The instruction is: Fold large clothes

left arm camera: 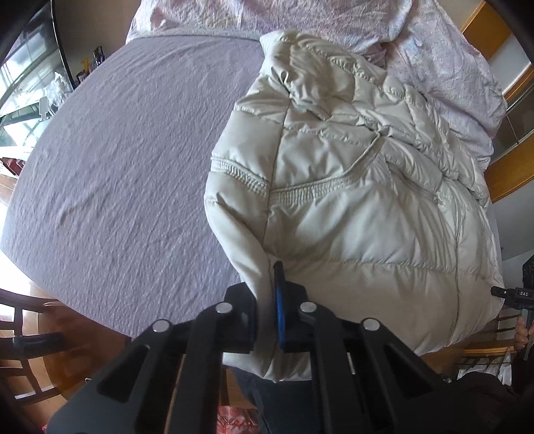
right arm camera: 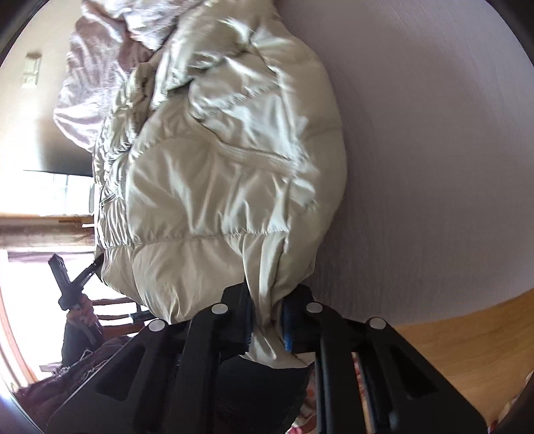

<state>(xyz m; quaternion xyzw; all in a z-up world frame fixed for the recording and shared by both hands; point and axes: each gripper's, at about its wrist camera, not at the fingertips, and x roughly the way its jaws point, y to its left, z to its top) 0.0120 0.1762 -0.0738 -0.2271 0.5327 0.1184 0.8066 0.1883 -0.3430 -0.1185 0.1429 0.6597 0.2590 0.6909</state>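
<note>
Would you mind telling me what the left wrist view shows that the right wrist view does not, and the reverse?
Only the left wrist view: the left gripper shut on the puffer jacket hem, close up, its elastic waist seam, and a window at far left.

Only the right wrist view: the right gripper shut on a bunched jacket corner, bare wood at lower right, and a wall switch.

Both: the cream jacket lying on the lilac sheet, the crumpled floral bedding beyond, and the opposite gripper at the frame edge.

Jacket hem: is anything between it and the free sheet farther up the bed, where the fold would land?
Nothing visible. Both claws, left and right, are shut on the jacket hem; the sheet beside it lies bare up to the rumpled quilt.
</note>
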